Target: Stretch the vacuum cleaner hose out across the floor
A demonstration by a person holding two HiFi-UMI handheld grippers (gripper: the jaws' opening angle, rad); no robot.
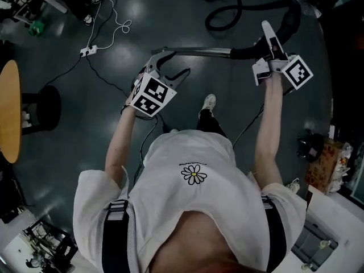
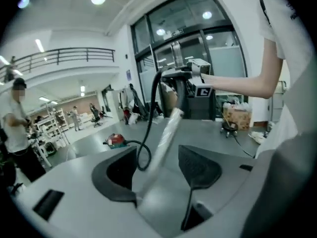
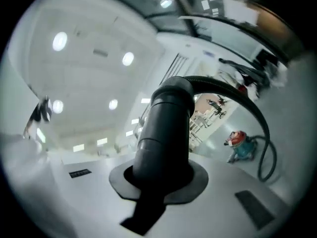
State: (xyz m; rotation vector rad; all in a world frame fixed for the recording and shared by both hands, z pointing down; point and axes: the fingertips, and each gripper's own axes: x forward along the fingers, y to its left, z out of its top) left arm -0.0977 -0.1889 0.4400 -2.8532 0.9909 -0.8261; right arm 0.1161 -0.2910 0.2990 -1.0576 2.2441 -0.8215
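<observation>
A person in a white T-shirt with a daisy print stands on the dark grey floor point(image 1: 114, 33) with both arms held forward, a gripper in each hand. The right gripper point(image 1: 272, 43) has its jaws closed narrowly on the black plastic hose cuff point(image 3: 166, 128); the right gripper view shows the dark pads pressed against both sides of that thick round cuff, which rises straight out from between them. From the cuff the black ribbed vacuum cleaner hose point(image 1: 227, 9) arches away, drops to the floor, curls in a loop and runs to the red and teal vacuum cleaner point(image 3: 239, 144), which stands well apart on the floor, at the top edge of the head view. The other way, the silver metal wand tube point(image 1: 199, 52) runs roughly level from the cuff across to the left gripper point(image 1: 173, 65). The left gripper's jaws stand wide apart: in the left gripper view the tube point(image 2: 166, 133) passes up between the two dark pads with a gap on either side, so neither pad presses on it. That view also shows the right gripper point(image 2: 190, 73) raised at the far end of the tube, the hose point(image 2: 148, 128) hanging from it in a loop and the vacuum cleaner point(image 2: 115, 140) beyond. Off to the left of the person are a round wooden table point(image 1: 8, 110) and a white power strip point(image 1: 88, 51) with its cable trailing over the floor, and a cardboard box point(image 1: 327, 164) sits to the right.
</observation>
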